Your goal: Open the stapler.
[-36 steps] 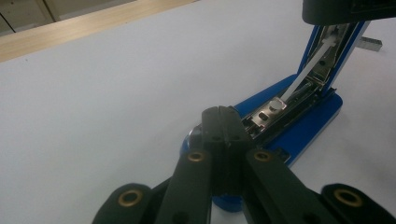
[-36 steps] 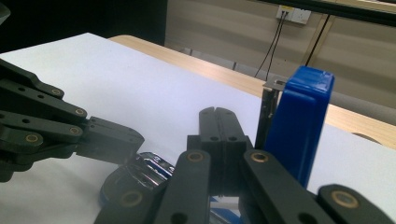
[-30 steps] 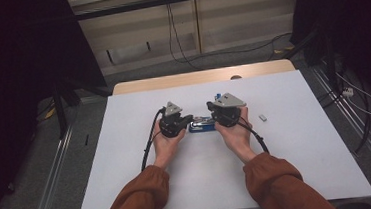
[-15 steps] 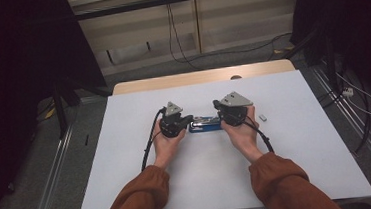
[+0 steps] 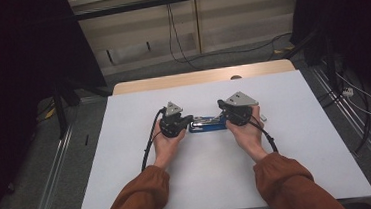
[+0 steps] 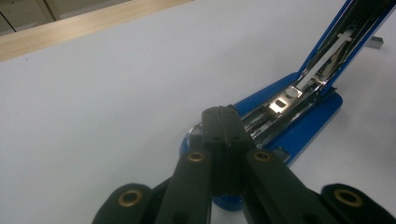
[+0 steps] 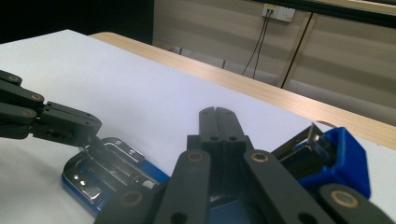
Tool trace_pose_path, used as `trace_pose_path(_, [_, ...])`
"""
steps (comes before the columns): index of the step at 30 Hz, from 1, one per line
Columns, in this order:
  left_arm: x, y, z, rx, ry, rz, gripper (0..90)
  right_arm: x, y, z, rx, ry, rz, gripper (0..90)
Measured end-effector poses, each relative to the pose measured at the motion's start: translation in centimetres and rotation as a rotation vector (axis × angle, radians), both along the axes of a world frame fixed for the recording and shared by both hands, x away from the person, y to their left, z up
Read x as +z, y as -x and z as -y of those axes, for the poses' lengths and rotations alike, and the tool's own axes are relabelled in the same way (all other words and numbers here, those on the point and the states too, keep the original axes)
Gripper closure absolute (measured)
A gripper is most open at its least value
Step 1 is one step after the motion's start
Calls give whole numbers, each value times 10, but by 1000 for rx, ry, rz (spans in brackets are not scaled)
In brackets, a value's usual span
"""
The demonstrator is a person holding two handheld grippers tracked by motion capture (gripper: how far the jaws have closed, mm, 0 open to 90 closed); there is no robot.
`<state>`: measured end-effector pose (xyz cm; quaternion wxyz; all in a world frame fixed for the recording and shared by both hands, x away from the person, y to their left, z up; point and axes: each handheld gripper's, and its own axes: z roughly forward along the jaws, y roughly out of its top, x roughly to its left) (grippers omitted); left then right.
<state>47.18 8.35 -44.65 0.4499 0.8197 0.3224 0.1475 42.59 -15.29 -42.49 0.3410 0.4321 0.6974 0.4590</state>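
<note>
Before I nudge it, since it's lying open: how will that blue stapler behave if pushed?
The blue stapler probably slides flat on the smooth white table rather than rolling. Its hinged top stands raised, so it may swing or snap shut. Its metal parts suggest some weight.

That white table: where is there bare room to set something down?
The white table is bare along its left edge beside the left gripper, along its far strip before the wooden edge, and at its near right corner. The middle is crowded: both grippers, right gripper, meet at the blue stapler.
</note>
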Motion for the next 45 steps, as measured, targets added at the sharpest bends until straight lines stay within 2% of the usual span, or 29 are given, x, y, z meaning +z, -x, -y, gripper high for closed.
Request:
trace_pose_path(2, [0, 0, 0, 0, -1, 1, 900, 0, 1, 1, 2, 13, 2, 900])
trace_pose_path(19, [-1, 0, 0, -5, 2, 4, 900, -7, 4, 23, 0, 3, -33, 900])
trace_pose_path(26, [0, 0, 0, -5, -1, 6, 900, -6, 7, 25, 25, 23, -36, 900])
trace_pose_path(38, [0, 1, 0, -4, -2, 8, 900, -9, 9, 36, 22, 32, -61, 900])
trace_pose_path(45, [-1, 1, 1, -1, -1, 11, 900, -14, 13, 42, 25, 12, -74, 900])
